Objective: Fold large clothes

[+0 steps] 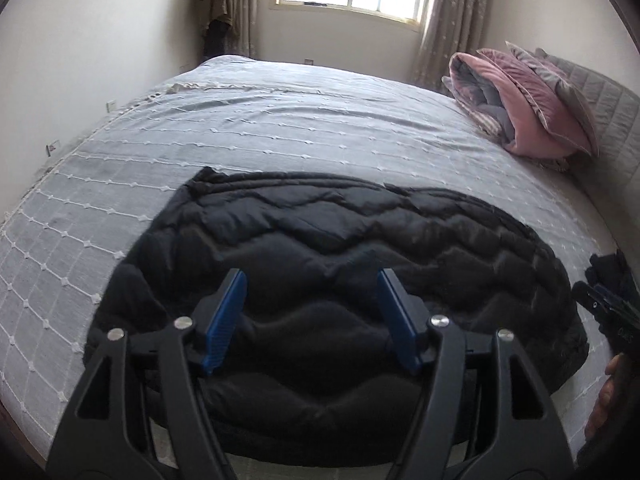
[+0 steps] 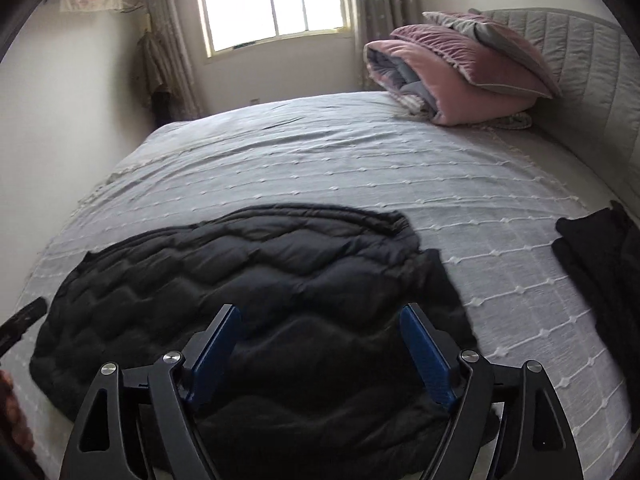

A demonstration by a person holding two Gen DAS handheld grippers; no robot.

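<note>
**Two open grippers above one black coat**

The left gripper [image 1: 311, 280] and right gripper [image 2: 320, 316] both gape wide, empty, over one black quilted puffer coat [image 1: 340, 248] lying flat on the near edge of the grey grid-stitched bedspread [image 1: 280, 120]. One second dark garment [image 2: 600, 256] lies well apart, rightward. One folded pink quilt [image 2: 452, 84] and two pillows [image 2: 480, 32] rest by the headboard.

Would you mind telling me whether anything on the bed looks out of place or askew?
Nothing looks damaged or spilled. The black quilted jacket lies flat, slightly rumpled, on the bed. Another dark garment sits apart near the right edge, and the pink duvet is stacked by the headboard.
</note>
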